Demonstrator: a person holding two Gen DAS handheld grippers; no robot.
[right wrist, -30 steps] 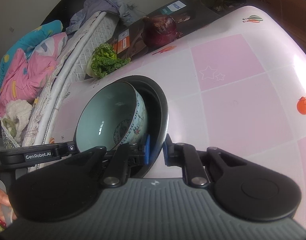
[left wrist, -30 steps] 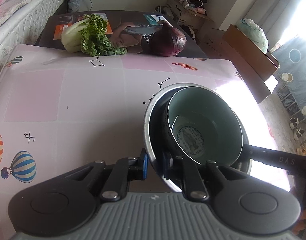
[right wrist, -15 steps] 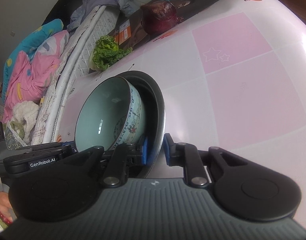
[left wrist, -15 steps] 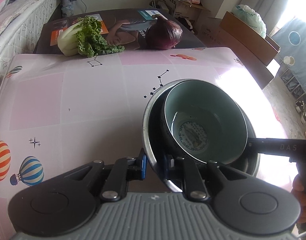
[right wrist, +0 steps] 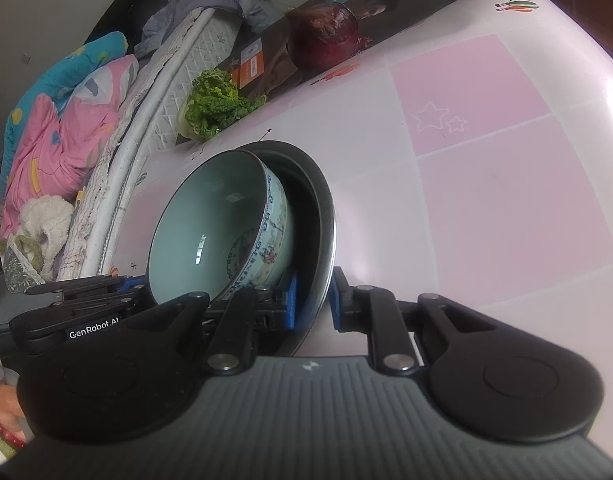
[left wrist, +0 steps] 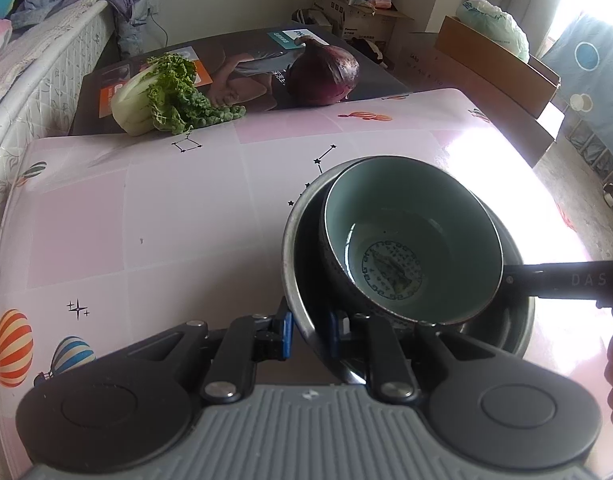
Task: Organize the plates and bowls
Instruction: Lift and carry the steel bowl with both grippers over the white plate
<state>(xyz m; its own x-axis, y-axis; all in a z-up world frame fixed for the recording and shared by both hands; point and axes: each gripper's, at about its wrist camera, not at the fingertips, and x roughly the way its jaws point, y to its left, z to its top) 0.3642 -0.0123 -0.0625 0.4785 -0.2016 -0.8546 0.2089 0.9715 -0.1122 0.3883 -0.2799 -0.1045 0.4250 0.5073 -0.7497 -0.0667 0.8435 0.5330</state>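
Note:
A steel bowl [left wrist: 293, 236] [right wrist: 327, 216] holds a ceramic bowl [left wrist: 410, 236] [right wrist: 198, 228], pale green inside and blue-patterned outside, which leans against its wall. Both are over the pink patterned table [left wrist: 146, 220] [right wrist: 486, 168]. My left gripper [left wrist: 308, 332] is shut on the steel bowl's near rim, one blue pad on each side. My right gripper [right wrist: 312, 302] is shut on the opposite rim. In the left wrist view the right gripper [left wrist: 566, 280] shows as a black bar behind the bowls; in the right wrist view the left gripper [right wrist: 86, 304] shows at the left.
At the table's far edge lie a leafy green cabbage [left wrist: 162, 96] [right wrist: 214, 104] and a purple cabbage [left wrist: 322, 74] [right wrist: 322, 36] on a dark flat box [left wrist: 246, 60]. A bed [left wrist: 26, 60] runs along one side. Cardboard boxes [left wrist: 494, 56] stand beyond the other.
Both grippers have kept their hold on the steel bowl's rim. The left wrist view has tipped and rolled a little, showing more of the room; the bowls have barely shifted.

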